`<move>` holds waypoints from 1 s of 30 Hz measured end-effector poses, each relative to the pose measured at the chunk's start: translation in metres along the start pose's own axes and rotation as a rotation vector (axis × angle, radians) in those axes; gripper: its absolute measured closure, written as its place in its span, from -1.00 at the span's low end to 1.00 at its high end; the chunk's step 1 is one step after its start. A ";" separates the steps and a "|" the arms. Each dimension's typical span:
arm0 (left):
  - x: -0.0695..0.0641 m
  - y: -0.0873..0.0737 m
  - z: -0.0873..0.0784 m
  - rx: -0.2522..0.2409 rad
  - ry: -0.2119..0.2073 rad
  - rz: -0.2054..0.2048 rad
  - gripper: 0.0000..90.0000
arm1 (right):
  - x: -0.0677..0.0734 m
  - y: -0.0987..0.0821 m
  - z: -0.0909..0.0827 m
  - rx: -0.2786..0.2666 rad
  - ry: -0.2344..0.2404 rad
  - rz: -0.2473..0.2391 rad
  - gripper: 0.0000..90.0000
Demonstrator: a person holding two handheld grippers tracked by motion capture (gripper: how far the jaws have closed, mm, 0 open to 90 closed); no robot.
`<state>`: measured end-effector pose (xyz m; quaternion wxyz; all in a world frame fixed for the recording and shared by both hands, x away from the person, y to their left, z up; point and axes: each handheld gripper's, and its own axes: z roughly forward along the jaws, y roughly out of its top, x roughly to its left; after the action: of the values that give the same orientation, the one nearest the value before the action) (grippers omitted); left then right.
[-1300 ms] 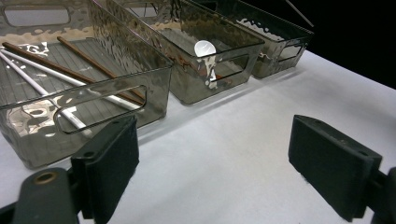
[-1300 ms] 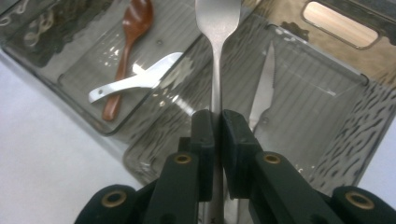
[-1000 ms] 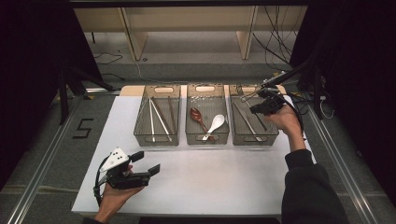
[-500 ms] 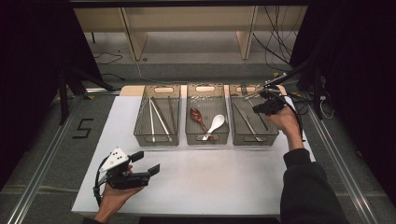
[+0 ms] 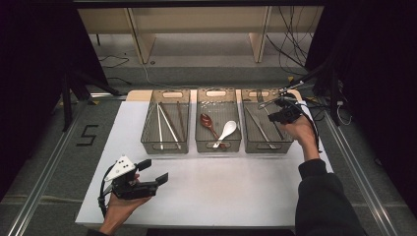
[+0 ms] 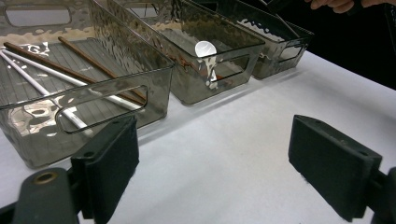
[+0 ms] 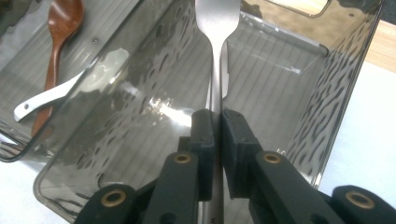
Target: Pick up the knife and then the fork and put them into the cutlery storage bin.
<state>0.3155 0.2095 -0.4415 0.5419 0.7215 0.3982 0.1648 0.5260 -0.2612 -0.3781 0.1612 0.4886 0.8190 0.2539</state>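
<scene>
We see the right gripper (image 7: 215, 122) with its fingers pinching the handle of a metal fork (image 7: 215, 18), held above the right-hand bin (image 5: 252, 138) and inside its walls. The middle bin (image 5: 218, 145) stands just beside it, holding a brown spoon (image 5: 206, 122) and a white spoon (image 5: 226, 132). Our left gripper (image 5: 156, 173), fingers spread wide, hovers over the bare white surface (image 5: 231, 187), well short of the left bin (image 6: 84, 100).
</scene>
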 end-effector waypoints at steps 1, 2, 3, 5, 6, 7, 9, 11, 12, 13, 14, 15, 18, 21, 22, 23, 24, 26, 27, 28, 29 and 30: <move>0.000 0.000 0.000 0.000 -0.001 -0.001 -0.65 | 0.000 -0.001 0.001 0.004 0.002 0.000 0.87; 0.000 0.000 0.000 0.001 0.000 -0.001 -0.65 | 0.000 -0.002 0.002 0.008 0.001 0.002 0.87; 0.000 0.000 0.000 0.000 0.000 -0.002 -0.65 | -0.001 -0.003 0.003 0.011 0.004 0.001 0.87; 0.000 0.000 0.000 0.000 0.000 0.000 -0.65 | -0.002 -0.005 0.005 0.015 0.004 0.007 0.87; 0.000 0.000 0.000 0.001 0.000 0.000 -0.65 | -0.002 -0.005 0.005 0.018 0.006 0.012 0.87; 0.000 0.000 0.000 0.000 0.000 -0.002 -0.65 | -0.002 -0.006 0.006 0.019 0.004 0.012 0.87; 0.000 0.000 0.000 0.001 -0.001 0.002 -0.65 | -0.003 -0.007 0.007 0.021 0.002 0.012 0.87; 0.000 0.000 0.000 0.001 -0.002 -0.001 -0.65 | -0.003 -0.007 0.007 0.021 0.001 0.019 0.87; 0.000 0.000 0.000 0.001 -0.001 -0.001 -0.65 | -0.003 -0.007 0.007 0.023 0.001 0.021 0.87; 0.000 0.000 0.000 0.001 -0.001 0.000 -0.65 | -0.004 -0.007 0.007 0.025 0.001 0.020 0.86; 0.000 0.000 0.000 0.001 0.000 0.001 -0.65 | -0.003 -0.007 0.008 0.025 0.000 0.021 0.86; 0.000 0.000 0.000 0.001 -0.001 -0.001 -0.65 | -0.003 -0.007 0.008 0.026 0.001 0.025 0.86; 0.000 0.000 0.000 0.001 -0.001 0.002 -0.65 | -0.003 -0.008 0.010 0.037 -0.003 0.027 0.86; 0.000 0.000 0.000 0.001 0.000 0.000 -0.65 | -0.004 -0.009 0.012 0.044 -0.011 0.039 0.86; 0.000 0.000 0.000 0.001 0.000 0.002 -0.65 | -0.005 -0.009 0.012 0.044 -0.014 0.041 0.86; 0.000 0.000 0.000 0.001 0.000 -0.001 -0.65 | -0.005 -0.010 0.013 0.048 -0.014 0.048 0.86; 0.000 0.000 0.000 0.001 -0.001 -0.001 -0.65 | -0.005 -0.010 0.013 0.050 -0.019 0.049 0.85; 0.000 0.000 0.000 0.001 -0.001 0.001 -0.65 | -0.006 -0.011 0.014 0.056 -0.012 0.050 0.83; 0.000 0.000 0.000 0.001 -0.001 -0.001 -0.65 | -0.006 -0.011 0.014 0.055 -0.005 0.050 0.81; 0.000 0.000 0.000 0.002 -0.002 0.000 -0.65 | -0.006 -0.011 0.014 0.046 0.005 0.055 0.80; 0.000 0.000 0.000 0.001 -0.002 0.000 -0.65 | -0.005 -0.010 0.012 0.038 0.012 0.056 0.80; 0.000 0.000 0.000 0.002 -0.002 0.000 -0.65 | -0.005 -0.009 0.011 0.033 0.011 0.050 0.76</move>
<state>0.3154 0.2092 -0.4413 0.5416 0.7223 0.3977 0.1638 0.5271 -0.2663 -0.3925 0.1422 0.5102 0.8115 0.2469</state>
